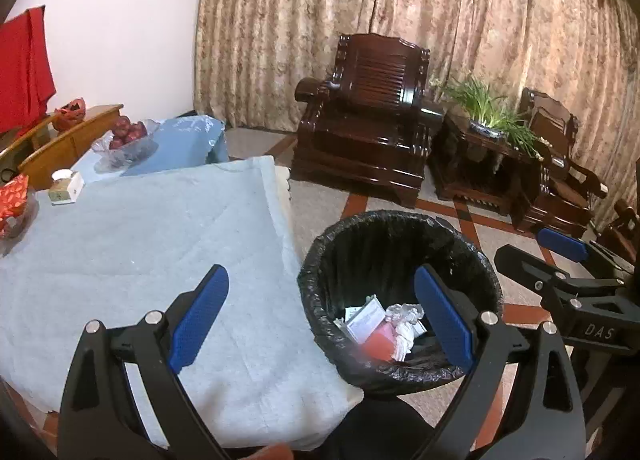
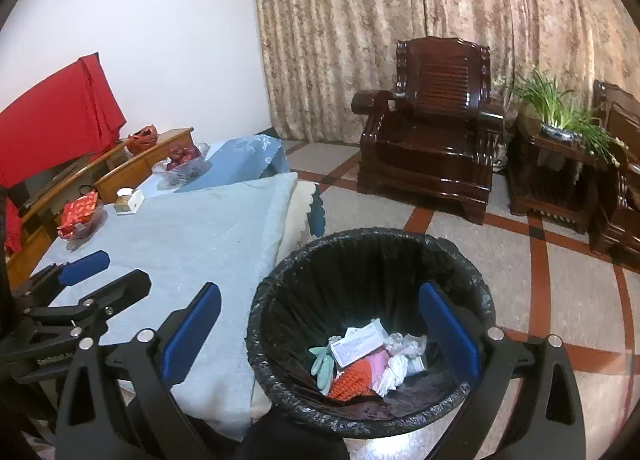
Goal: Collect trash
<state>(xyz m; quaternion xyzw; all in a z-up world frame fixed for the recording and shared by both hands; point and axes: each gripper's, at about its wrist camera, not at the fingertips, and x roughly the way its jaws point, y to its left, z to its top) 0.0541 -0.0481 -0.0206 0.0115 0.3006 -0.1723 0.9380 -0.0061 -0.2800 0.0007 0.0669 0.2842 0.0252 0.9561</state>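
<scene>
Here both grippers — left gripper (image 1: 320,316), right gripper (image 2: 320,330) — level over bin (image 2: 280,292), jaws wide, empty.

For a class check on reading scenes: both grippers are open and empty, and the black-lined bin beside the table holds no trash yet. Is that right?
Not quite. The bin already holds trash: papers, crumpled tissue and an orange item, clearest in the right wrist view. The rest stands: the left gripper and right gripper are open and empty, and the bin is beside the table.

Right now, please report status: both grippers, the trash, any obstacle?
Left gripper open, empty. Right gripper open, empty. Trash lies inside the black-lined bin beside the table. Nothing blocks the bin.
</scene>
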